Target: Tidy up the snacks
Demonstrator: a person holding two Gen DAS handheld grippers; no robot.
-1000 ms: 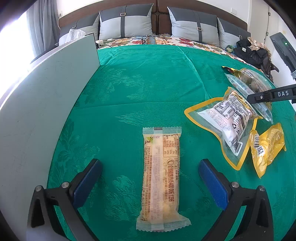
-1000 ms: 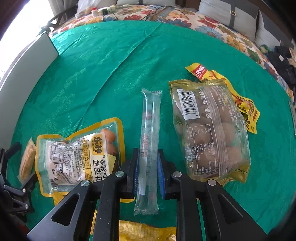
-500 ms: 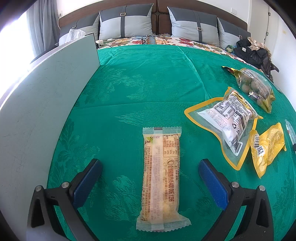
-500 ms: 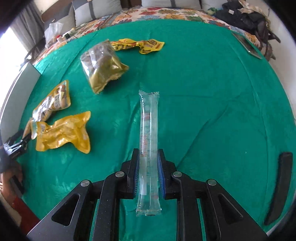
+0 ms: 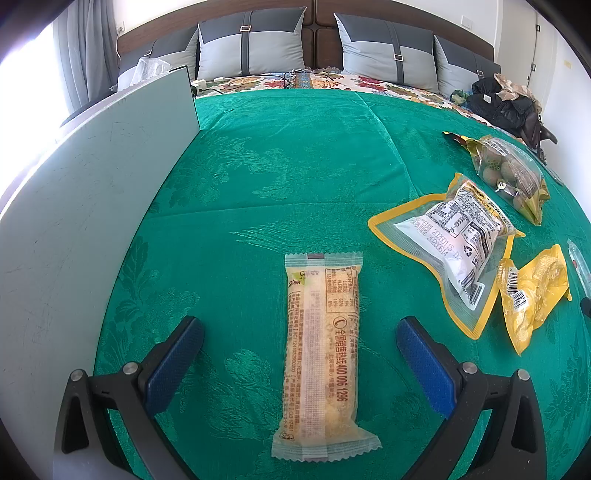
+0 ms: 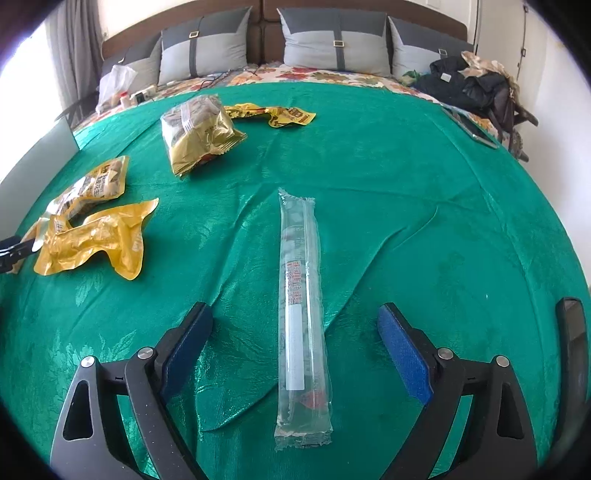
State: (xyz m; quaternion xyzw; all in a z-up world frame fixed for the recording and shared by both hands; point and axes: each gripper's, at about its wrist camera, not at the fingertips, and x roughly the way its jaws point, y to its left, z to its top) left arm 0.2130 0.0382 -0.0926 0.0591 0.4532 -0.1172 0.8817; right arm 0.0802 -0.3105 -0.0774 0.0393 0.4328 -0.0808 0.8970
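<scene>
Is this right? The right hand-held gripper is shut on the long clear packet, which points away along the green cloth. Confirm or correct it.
Not quite. In the right wrist view the right hand-held gripper is open: both fingers stand apart from the long clear packet, which lies loose between them. The rest holds; the packet points away along the green cloth.

Green damask bedcover (image 5: 295,155), grey pillows (image 5: 251,48) against brown headboard (image 6: 258,22), bright curtained window (image 5: 33,62) left.

A green patterned cloth (image 6: 406,184) covers the bed. On it lie a long clear packet (image 6: 302,314), a cracker bar (image 5: 321,350), yellow pouches (image 6: 96,240) and a gold bag (image 6: 195,136).
</scene>
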